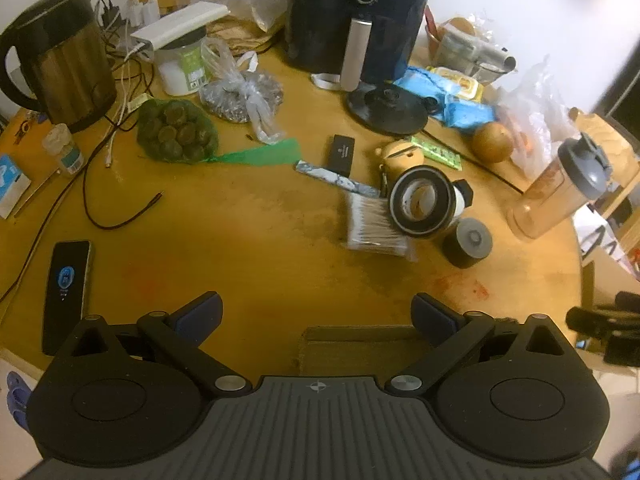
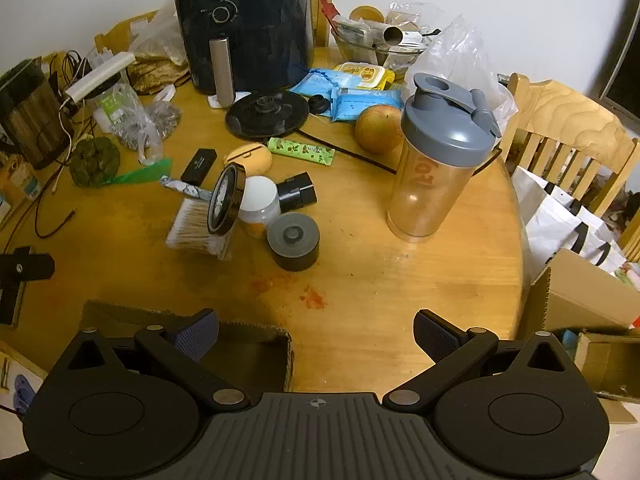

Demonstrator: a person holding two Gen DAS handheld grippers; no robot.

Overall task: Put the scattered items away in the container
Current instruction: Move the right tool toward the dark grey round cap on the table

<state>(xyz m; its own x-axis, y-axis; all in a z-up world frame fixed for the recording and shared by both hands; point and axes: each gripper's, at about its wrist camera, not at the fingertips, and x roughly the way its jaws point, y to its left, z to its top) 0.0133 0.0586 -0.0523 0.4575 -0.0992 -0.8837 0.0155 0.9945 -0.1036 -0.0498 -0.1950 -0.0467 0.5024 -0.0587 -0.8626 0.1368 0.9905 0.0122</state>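
The round, yellow-brown wooden tabletop [image 1: 248, 216] stands against a pale wall and is crowded toward its far side. Both tools hang over its near edge, tilted down. The left tool [image 1: 316, 312] has its blue-padded jaws spread wide with nothing between them; the right tool [image 2: 316, 330] is likewise spread wide and empty.

The brown corrugated cardboard box [image 2: 256, 340] sits at the tabletop's near edge, just under the right tool's left finger and, in the left view, just ahead of the left tool's right finger. The scattered things lie well ahead of both tools: a clear packet of cotton swabs [image 1: 374, 224], a black-rimmed round tin standing on edge [image 2: 226, 200] against a white plastic jar [image 2: 260, 198], a squat black cylinder with a grey lid [image 2: 294, 242], and a small flat black box [image 1: 342, 154]. Behind them is a black air fryer with two dials [image 2: 248, 20].

Only the left view shows a dark smartphone with a lit screen [image 1: 66, 292] just left of the left tool, a green net bag of dark round fruit [image 1: 176, 130] and the whole dark electric kettle [image 1: 60, 56]. Only the right view shows a light wooden slatted chair [image 2: 568, 132], white shopping bags [image 2: 560, 216] and open cardboard cartons [image 2: 580, 296] off to the right of the right tool; a clear shaker bottle with a grey lid [image 2: 440, 160] stands full in view ahead of it.
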